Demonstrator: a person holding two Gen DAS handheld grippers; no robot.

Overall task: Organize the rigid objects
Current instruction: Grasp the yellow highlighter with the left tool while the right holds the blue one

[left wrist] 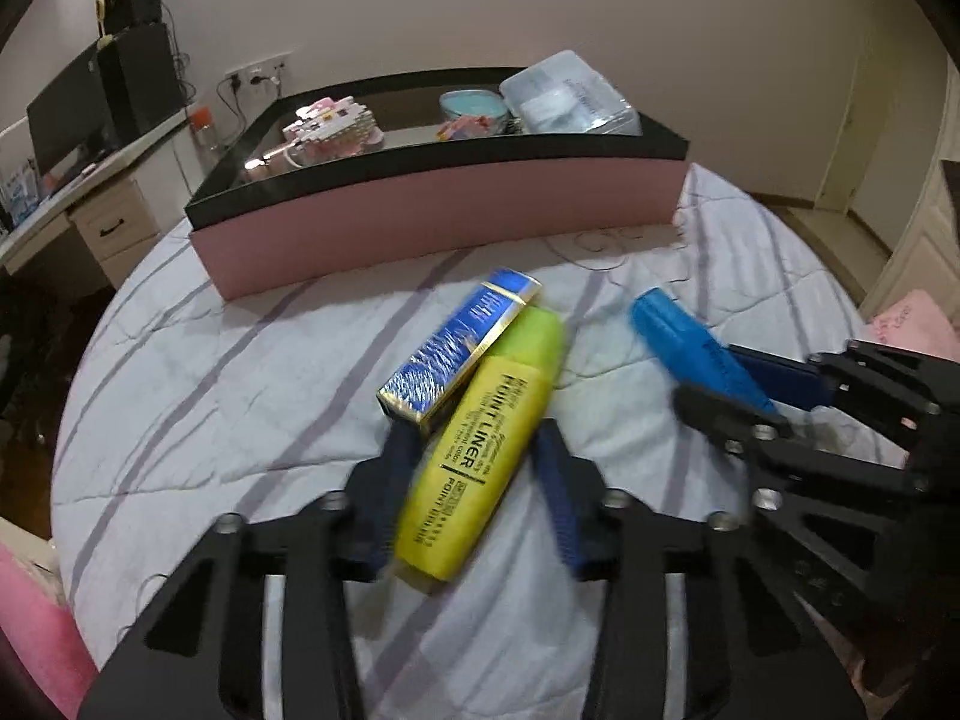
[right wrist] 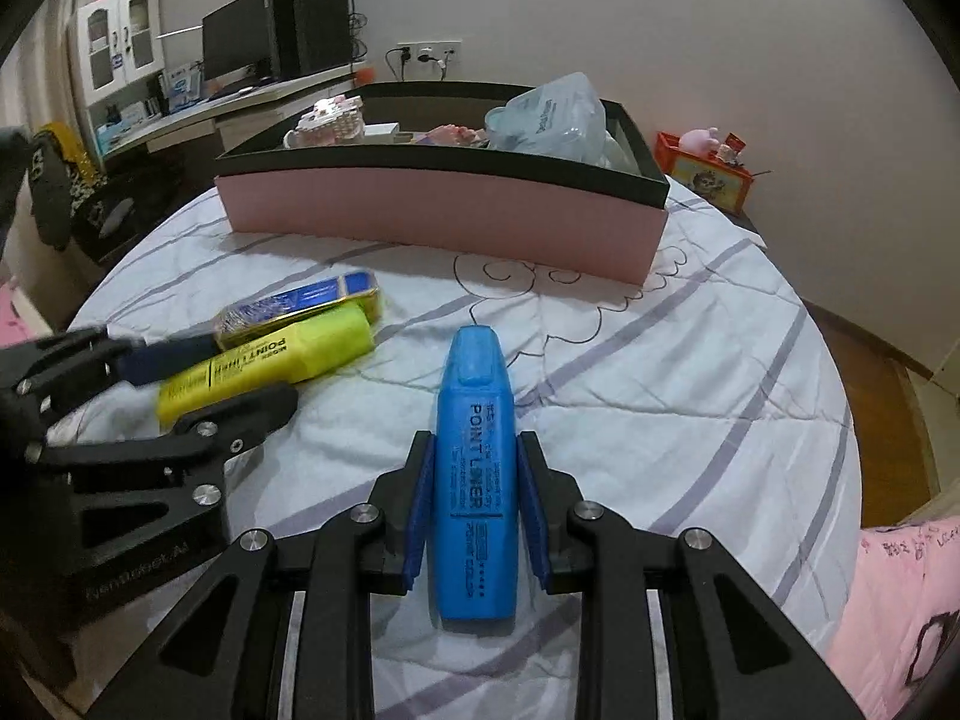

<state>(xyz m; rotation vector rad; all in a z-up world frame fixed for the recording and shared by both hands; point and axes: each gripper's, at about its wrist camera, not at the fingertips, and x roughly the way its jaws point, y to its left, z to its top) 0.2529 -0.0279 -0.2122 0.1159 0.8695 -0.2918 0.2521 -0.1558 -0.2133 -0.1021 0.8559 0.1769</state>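
A yellow highlighter [left wrist: 480,456] lies on the striped bedsheet, leaning against a shiny blue and gold box [left wrist: 462,348]. My left gripper [left wrist: 474,432] straddles its rear half. The left pad touches it, while a strip of sheet shows beside the right pad, so the jaws stand open. The picture is blurred there. In the right wrist view a blue highlighter [right wrist: 477,480] sits lengthwise between the pads of my right gripper [right wrist: 475,438], which is shut on it. That view also shows the left gripper [right wrist: 249,372] around the yellow highlighter [right wrist: 270,360] and the box [right wrist: 300,303].
A long pink box with a black rim [left wrist: 444,210] stands across the far side of the bed and holds a mug [left wrist: 336,132], a clear plastic container [left wrist: 570,96] and small items. A desk with a monitor [left wrist: 66,114] is at the left. A pink pillow [right wrist: 900,588] lies at the right.
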